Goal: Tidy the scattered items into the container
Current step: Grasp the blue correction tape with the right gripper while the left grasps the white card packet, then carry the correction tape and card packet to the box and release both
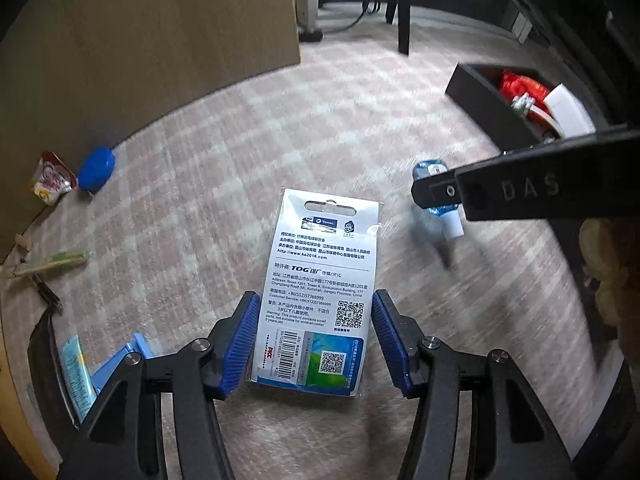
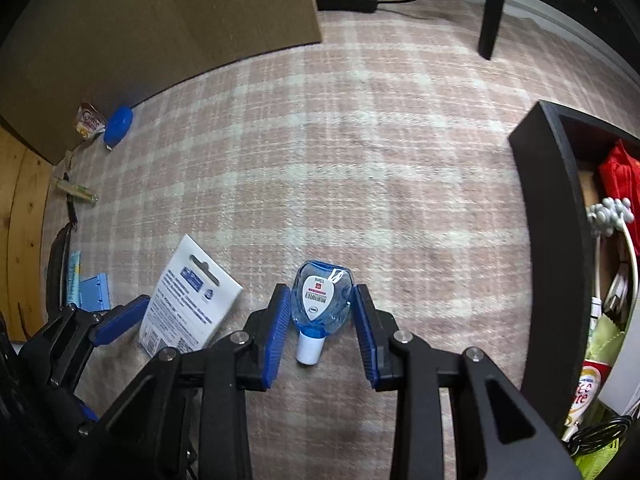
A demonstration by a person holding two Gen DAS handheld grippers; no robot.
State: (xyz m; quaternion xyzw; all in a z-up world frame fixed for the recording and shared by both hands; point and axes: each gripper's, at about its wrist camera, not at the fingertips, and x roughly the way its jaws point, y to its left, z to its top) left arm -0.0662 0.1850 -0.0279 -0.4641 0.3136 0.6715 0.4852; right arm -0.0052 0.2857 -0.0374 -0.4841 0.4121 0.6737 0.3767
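Right wrist view only: the right gripper (image 2: 322, 322) clamps the small blue bottle (image 2: 322, 300), pads at both its sides. Left wrist view only: the left gripper (image 1: 314, 340) straddles the white card package (image 1: 320, 280), jaws apart, gaps each side. The black container (image 2: 548, 216) stands rightward across bare plaid carpet (image 2: 360, 160).

Left gripper (image 1: 314, 340) jaws straddle white card pack (image 1: 316, 296) on carpet (image 1: 280, 128); pads not touching.
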